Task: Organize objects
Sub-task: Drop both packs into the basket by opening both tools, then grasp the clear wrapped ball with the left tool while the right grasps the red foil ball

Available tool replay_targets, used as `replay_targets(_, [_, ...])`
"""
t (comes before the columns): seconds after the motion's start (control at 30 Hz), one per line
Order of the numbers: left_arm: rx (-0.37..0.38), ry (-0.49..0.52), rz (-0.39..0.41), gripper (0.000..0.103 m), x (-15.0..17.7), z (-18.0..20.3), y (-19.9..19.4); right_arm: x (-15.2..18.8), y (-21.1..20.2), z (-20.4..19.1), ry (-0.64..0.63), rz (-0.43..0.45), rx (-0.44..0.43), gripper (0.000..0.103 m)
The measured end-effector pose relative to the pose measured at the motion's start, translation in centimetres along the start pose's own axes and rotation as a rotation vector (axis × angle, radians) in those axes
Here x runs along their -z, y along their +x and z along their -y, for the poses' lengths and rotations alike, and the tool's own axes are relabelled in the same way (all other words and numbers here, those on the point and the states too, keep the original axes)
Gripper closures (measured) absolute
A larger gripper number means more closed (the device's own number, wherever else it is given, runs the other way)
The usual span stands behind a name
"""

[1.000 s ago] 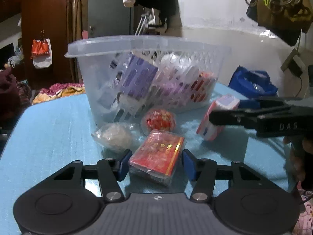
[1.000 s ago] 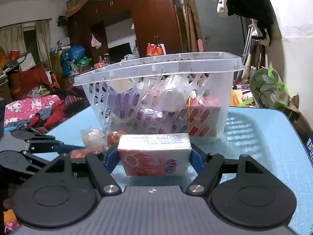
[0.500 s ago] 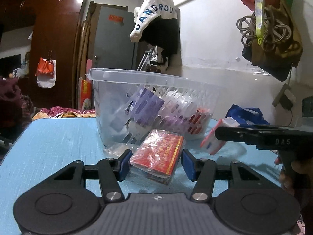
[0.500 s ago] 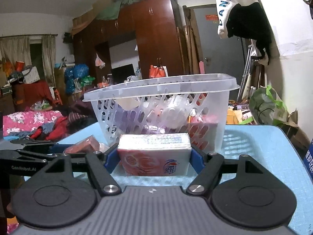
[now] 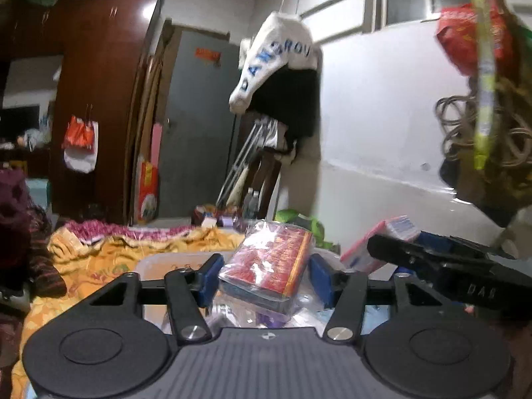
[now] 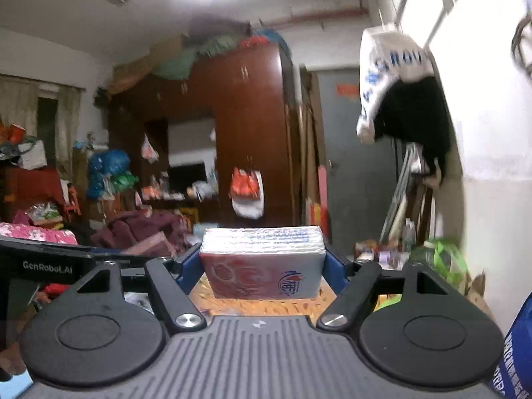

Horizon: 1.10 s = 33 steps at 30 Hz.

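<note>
My left gripper (image 5: pixel 266 277) hangs over the translucent basket (image 5: pixel 173 261), whose rim and wrapped contents show just beneath it. Its jaws are opening. The red packet in clear wrap (image 5: pixel 269 266) sits tilted between the blue pads with a small gap on each side. In the right wrist view my right gripper (image 6: pixel 262 262) is shut on a pink and white tissue pack (image 6: pixel 262 272); its jaws are just starting to open, pads still against the pack's sides. That tissue pack (image 5: pixel 382 236) also appears to the right in the left wrist view, level with the red packet.
A dark wooden wardrobe (image 5: pixel 99 99) and a grey door (image 5: pixel 196 126) stand behind. A white and black jacket (image 5: pixel 282 83) hangs on the wall. Bags and coiled cord (image 5: pixel 482 126) hang at upper right. Orange bedding (image 5: pixel 99 259) lies to the left. A blue bag (image 6: pixel 515 349) sits at lower right.
Both grippers have risen with their items from table level to above the basket rim. The left jaws have widened, and the red packet now sits loose between them.
</note>
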<state>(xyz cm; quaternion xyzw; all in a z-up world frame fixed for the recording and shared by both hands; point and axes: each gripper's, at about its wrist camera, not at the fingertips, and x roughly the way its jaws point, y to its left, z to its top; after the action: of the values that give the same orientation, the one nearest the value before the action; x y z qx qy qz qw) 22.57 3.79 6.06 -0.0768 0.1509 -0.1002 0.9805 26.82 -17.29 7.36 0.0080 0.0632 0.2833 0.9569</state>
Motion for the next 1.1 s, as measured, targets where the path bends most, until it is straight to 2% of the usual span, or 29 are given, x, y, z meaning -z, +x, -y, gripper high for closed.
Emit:
replay_targets(0.03, [0.008,-0.006,-0.036,0.012,0.1,-0.7,1.3,0.1,1.3,0.2,-0.007,-0.027,0.013,0.014])
replay_targets(0.07, [-0.010,-0.022,-0.054,0.013,0.4,-1.1,2.0,0.2,2.5,0.3,-0.019,-0.062,0.032,0.002])
replay_targets(0.1, [-0.033,-0.029,-0.066,0.015,0.8,-1.5,2.2,0.5,2.8,0.3,-0.028,-0.074,0.051,0.001])
replay_targets(0.13, [-0.041,-0.023,-0.069,0.015,1.2,-1.6,1.9,0.7,2.9,0.3,-0.035,-0.083,0.067,0.001])
replay_targets(0.2, [-0.020,-0.012,-0.022,0.015,2.1,-1.6,-0.4,0.9,1.7,0.4,-0.001,-0.081,0.058,0.000])
replay_targets(0.27, [-0.002,0.016,0.034,0.013,3.6,-1.4,-4.0,1.7,-1.5,0.7,0.058,-0.048,0.008,0.000])
replay_targets(0.33, [-0.015,0.039,0.060,0.006,5.6,-1.4,-6.9,3.1,-4.2,0.3,0.078,-0.028,-0.058,0.000])
replay_targets(0.37, [-0.029,0.049,0.055,0.004,6.6,-1.4,-7.5,4.1,-5.2,-0.2,0.073,-0.042,-0.076,0.000])
replay_targets(0.43, [-0.089,0.059,-0.016,0.004,8.8,-1.7,-7.3,6.1,-5.4,-1.2,0.053,-0.111,-0.095,0.000])
replay_targets(0.5, [-0.119,0.037,-0.103,0.005,10.4,-2.6,-6.0,8.4,-4.0,-1.8,0.063,-0.237,-0.124,0.000])
replay_targets(0.57, [-0.120,-0.005,-0.165,0.008,11.7,-3.6,-5.1,10.5,-1.9,-2.5,0.085,-0.345,-0.152,0.004])
replay_targets(0.63, [-0.120,-0.050,-0.170,0.008,12.6,-4.9,-5.0,11.6,-0.5,-3.5,0.044,-0.375,-0.143,0.009])
replay_targets(0.73, [-0.136,-0.111,-0.172,0.008,13.0,-6.7,-5.0,12.6,1.5,-4.9,0.024,-0.432,-0.176,0.022])
replay_targets(0.9, [-0.122,-0.108,-0.188,0.008,13.6,-6.7,-4.9,12.6,2.7,-6.2,-0.002,-0.455,-0.203,0.041])
replay_targets(0.93, [-0.122,-0.098,-0.194,0.008,13.9,-6.5,-4.8,12.6,2.7,-6.4,-0.008,-0.457,-0.204,0.050])
replay_targets(0.97, [-0.120,-0.088,-0.202,0.008,13.9,-6.3,-4.6,12.6,2.8,-6.4,-0.014,-0.461,-0.201,0.054])
replay_targets(1.1, [-0.114,-0.039,-0.236,0.008,14.0,-5.0,-3.7,12.6,1.0,-5.4,-0.014,-0.439,-0.191,0.054])
